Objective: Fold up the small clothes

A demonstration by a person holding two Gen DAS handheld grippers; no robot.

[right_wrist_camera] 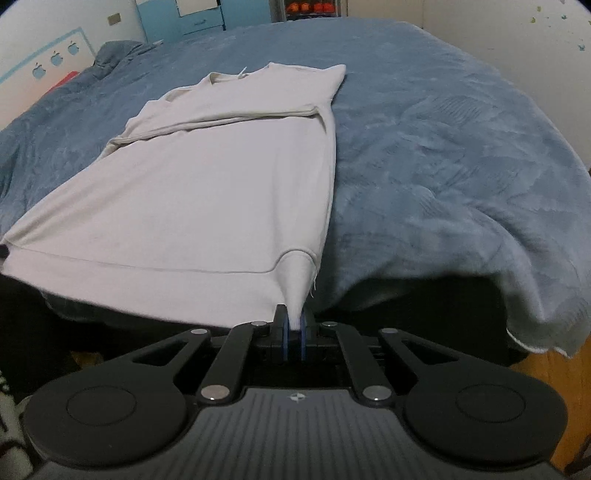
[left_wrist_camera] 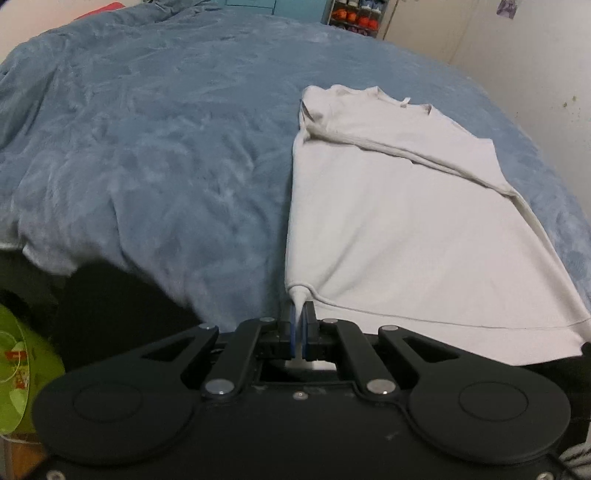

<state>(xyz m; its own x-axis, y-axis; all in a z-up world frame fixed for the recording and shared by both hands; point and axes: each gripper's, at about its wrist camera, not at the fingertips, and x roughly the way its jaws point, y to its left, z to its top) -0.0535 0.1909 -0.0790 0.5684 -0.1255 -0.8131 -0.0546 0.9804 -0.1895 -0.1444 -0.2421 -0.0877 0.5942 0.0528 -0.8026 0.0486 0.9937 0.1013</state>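
Both tools are pinching the white shirt's (left_wrist_camera: 399, 221) near hem corners, left tool (left_wrist_camera: 299, 325) & right tool (right_wrist_camera: 293, 334). Shirt's lying on blue bed blanket (left_wrist_camera: 147, 147), sleeves already folded in; body fold's still pending.

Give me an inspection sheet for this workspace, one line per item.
Surface: bed under a rumpled blue blanket.
Job's things: white shirt lying flat, both sleeves folded across the chest, collar at the far end.
Clutter: nothing seen on the blanket.
Grippers: left gripper shut on the shirt's near hem corner; right gripper shut on the other hem corner.
Cables: nothing seen.
Surroundings: shelves beyond the bed, green object low at left, wooden floor.
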